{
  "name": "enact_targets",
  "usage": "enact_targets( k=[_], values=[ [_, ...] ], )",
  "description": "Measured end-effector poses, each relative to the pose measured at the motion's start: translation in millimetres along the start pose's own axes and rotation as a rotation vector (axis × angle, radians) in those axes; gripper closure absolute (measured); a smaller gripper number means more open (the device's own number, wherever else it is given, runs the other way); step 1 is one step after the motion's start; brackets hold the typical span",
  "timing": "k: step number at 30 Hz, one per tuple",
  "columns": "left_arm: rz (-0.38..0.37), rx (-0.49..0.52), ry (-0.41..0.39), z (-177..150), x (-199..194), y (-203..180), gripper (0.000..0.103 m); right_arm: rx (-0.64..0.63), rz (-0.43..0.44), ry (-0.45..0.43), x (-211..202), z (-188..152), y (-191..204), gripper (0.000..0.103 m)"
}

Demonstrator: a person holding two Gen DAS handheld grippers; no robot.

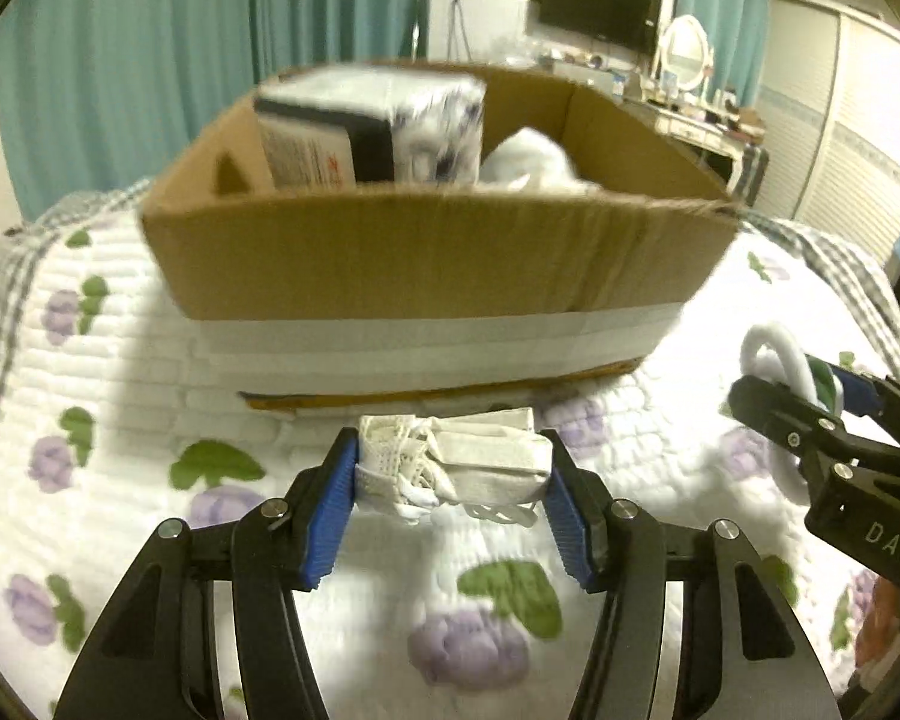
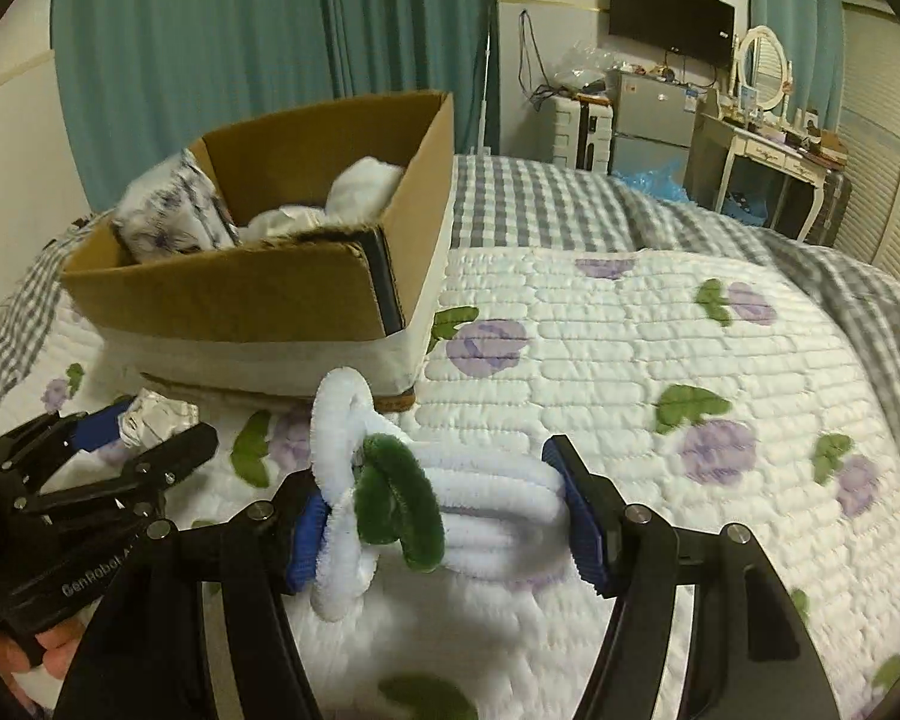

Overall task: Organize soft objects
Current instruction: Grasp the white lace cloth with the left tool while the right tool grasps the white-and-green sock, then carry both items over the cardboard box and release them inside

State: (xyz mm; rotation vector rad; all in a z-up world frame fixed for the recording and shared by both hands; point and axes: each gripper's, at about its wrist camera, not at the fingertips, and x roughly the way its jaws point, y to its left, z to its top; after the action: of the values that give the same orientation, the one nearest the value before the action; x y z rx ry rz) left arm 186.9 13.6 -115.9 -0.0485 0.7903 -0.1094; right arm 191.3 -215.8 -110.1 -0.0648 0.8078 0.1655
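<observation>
Left gripper (image 1: 450, 480): clamped on folded white cloth (image 1: 456, 462). Right gripper (image 2: 444, 516): clamped on fuzzy white-green loops (image 2: 426, 504). Both lifted off the quilt (image 2: 630, 360), likely bound for the cardboard box (image 1: 426, 252).

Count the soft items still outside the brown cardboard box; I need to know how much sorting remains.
2. A folded white lace-trimmed cloth sits clamped in the left gripper; a white-and-green fuzzy looped bundle is gripped by the right gripper. Others may lie out of view.

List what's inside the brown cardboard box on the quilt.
Inside the brown cardboard box: a white and navy printed pack leaning at one end, and crumpled white soft items beside it. Anything beneath them is covered.
</observation>
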Motion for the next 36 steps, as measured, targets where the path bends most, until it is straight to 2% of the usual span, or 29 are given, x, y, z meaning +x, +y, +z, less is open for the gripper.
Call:
enact_targets(
  k=[7,11,17,22,25,29,33,36],
  values=[
    [-0.008,0.025,-0.055,-2.9,-69.9,5.4,0.046,0.017,-0.002,-0.068,-66.9,-3.5,3.2,0.038],
    [-0.003,0.055,-0.086,17.1,-93.9,-10.1,0.046,0.029,0.012,-0.113,-102.8,0.1,5.6,0.038],
    [-0.025,0.081,-0.182,34.9,-147.6,-15.8,0.046,0.003,0.024,-0.184,-152.9,15.8,22.1,0.038],
    [-0.036,0.085,-0.239,52.3,-180.3,-11.5,0.046,-0.052,0.056,-0.231,-190.3,41.9,43.2,0.038],
    [-0.041,0.085,-0.265,70.2,-188.9,-4.6,0.046,-0.067,0.083,-0.261,-206.1,61.6,52.1,0.038],
    [-0.002,0.093,-0.299,97.5,-187.0,4.5,0.046,-0.083,0.120,-0.298,-213.9,95.3,62.8,0.038],
    [0.051,0.118,-0.334,124.2,-172.9,9.0,0.046,-0.127,0.138,-0.316,-203.9,132.8,75.8,0.038],
    [0.062,0.138,-0.363,137.9,-154.9,11.6,0.046,-0.154,0.118,-0.322,-187.4,158.8,81.2,0.038]
  ],
)
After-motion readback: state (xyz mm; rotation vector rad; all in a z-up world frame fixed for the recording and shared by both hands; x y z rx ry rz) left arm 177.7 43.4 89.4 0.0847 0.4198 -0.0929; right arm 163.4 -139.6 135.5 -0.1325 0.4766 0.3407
